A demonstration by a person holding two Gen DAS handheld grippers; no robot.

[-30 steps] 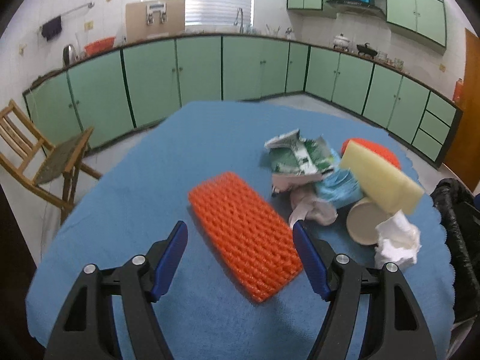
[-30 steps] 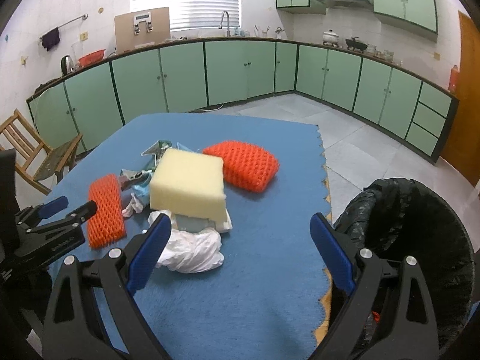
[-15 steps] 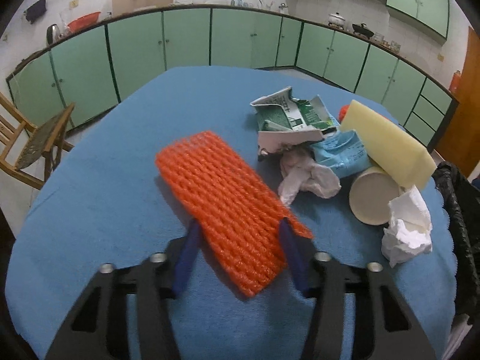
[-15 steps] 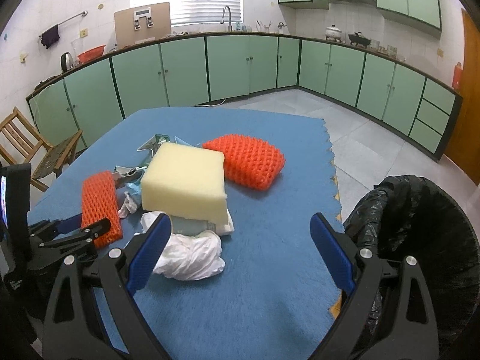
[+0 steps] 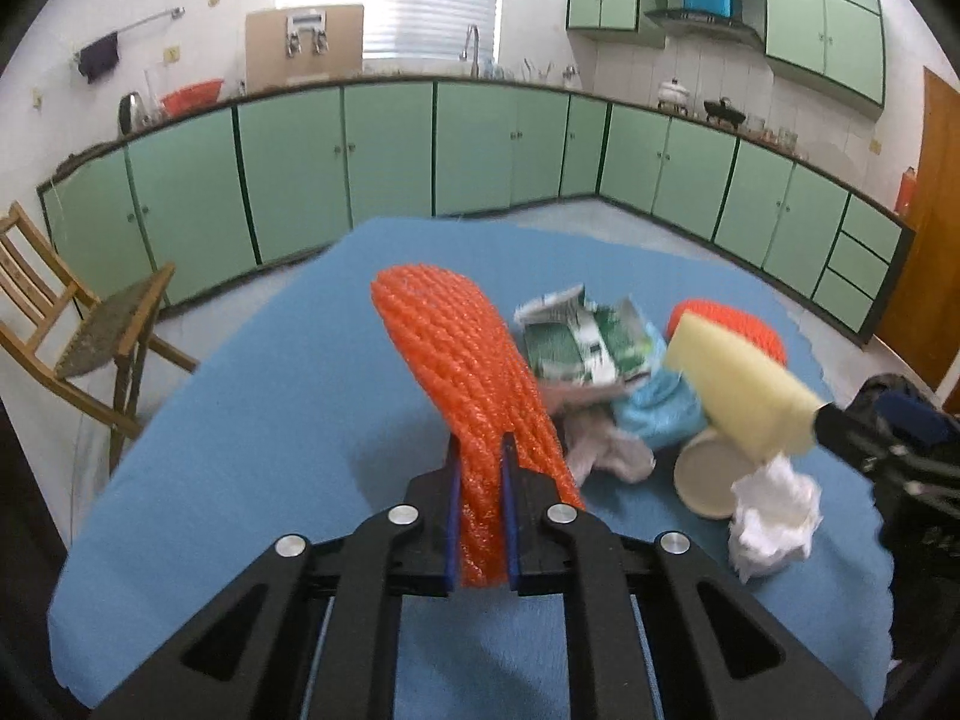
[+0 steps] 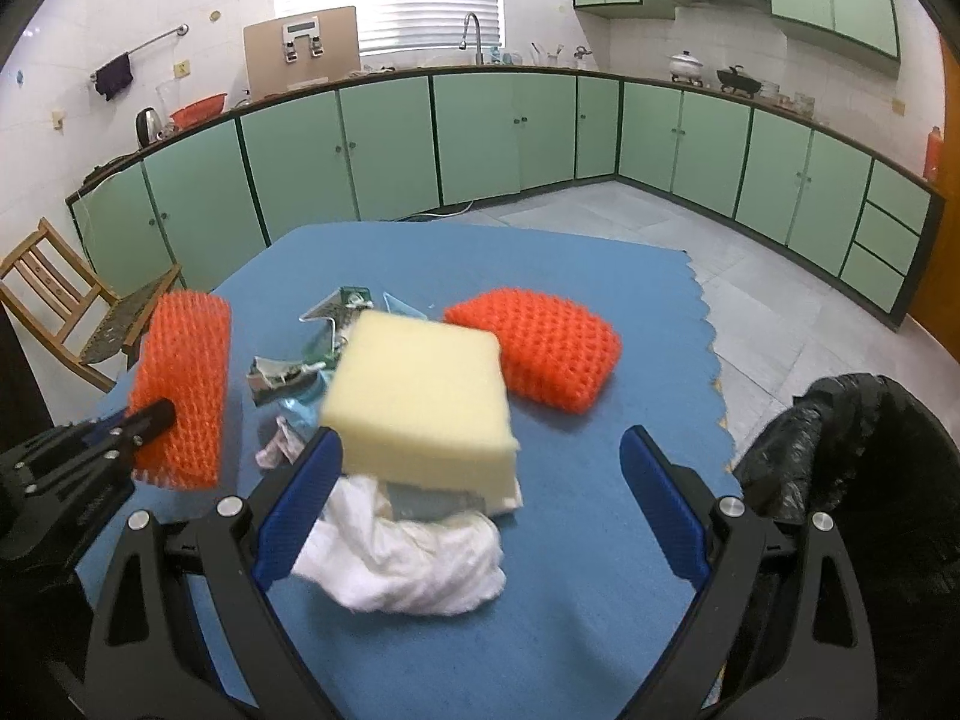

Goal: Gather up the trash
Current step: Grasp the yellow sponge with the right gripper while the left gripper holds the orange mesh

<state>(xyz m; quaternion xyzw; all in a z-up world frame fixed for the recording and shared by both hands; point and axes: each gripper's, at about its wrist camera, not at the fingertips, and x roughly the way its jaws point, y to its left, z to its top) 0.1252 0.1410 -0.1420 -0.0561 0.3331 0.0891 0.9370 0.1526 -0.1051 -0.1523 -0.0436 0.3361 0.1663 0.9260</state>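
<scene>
One flat orange foam-mesh sleeve [image 5: 462, 360] is pinched at its near end by the left gripper [image 5: 480, 516], clear of the blue tabletop [image 5: 240, 450]. Judged light and squashy; an end grip suffices. Right gripper [image 6: 480, 504] stands wide, empty, before the yellow foam block [image 6: 420, 396].

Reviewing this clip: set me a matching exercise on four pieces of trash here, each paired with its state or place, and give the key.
Things:
1. long orange foam net
2. yellow foam block
3. white crumpled tissue
4. folded orange net

States:
A. lies alone on the blue cloth, nearer the far edge
B. pinched in the left gripper, raised off the cloth
C. on top of the pile
D. nearest the open right gripper

Pairs: 1-B, 2-C, 3-D, 4-A
</scene>
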